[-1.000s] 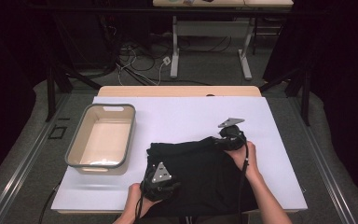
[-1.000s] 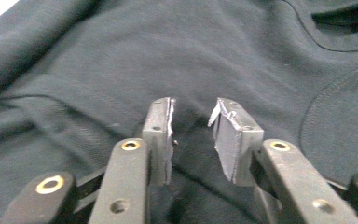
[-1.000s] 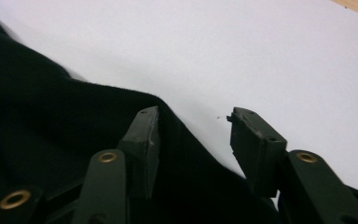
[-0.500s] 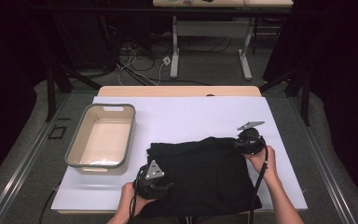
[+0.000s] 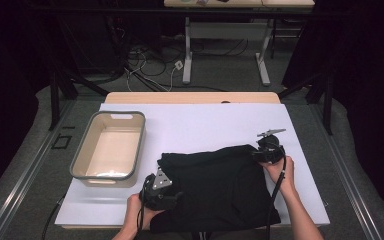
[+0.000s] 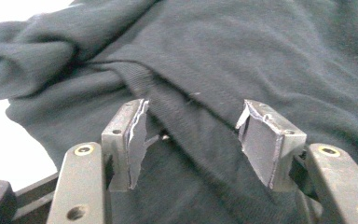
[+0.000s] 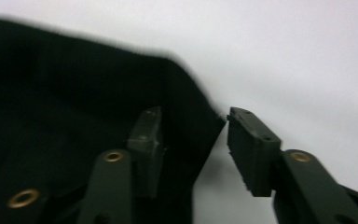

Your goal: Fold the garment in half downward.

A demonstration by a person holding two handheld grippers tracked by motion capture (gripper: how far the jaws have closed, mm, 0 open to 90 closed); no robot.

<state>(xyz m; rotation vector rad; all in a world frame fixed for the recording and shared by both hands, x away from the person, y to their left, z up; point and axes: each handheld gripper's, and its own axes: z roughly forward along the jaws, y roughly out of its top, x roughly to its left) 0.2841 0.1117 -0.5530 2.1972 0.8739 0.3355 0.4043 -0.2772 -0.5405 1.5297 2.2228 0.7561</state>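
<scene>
We're mid-fold on the black garment [image 5: 215, 187], which lies on the white table cover [image 5: 205, 125] at the near edge, right of the grey bin [image 5: 109, 146] and apart from it. Our left gripper [image 6: 198, 140] sits at the garment's near-left side; its jaws have just been opening and now stand apart over a ribbed band of cloth, pads clear of it, so nothing is pinched. We read that as a let-go after laying a fold, or a reset for a new bite. Our right gripper [image 7: 193, 140] is at the far-right corner of the cloth; its jaws have just been opening too and stand apart, straddling the hem edge with the corner between them but no pad pressing that we can make out. Working opposite corners makes sense: it keeps the cloth taut and square while one side is turned over. Hard to read: the right gripper view is blurred, so contact on the inner pad is uncertain. In the high view the garment is a flat black mass, and layers and sleeve positions can't be separated. The bunched roll at upper left in the left gripper view could be a sleeve or a collar; we can't tell. The garment's near edge runs up to the table's front edge between our forearms.
</scene>
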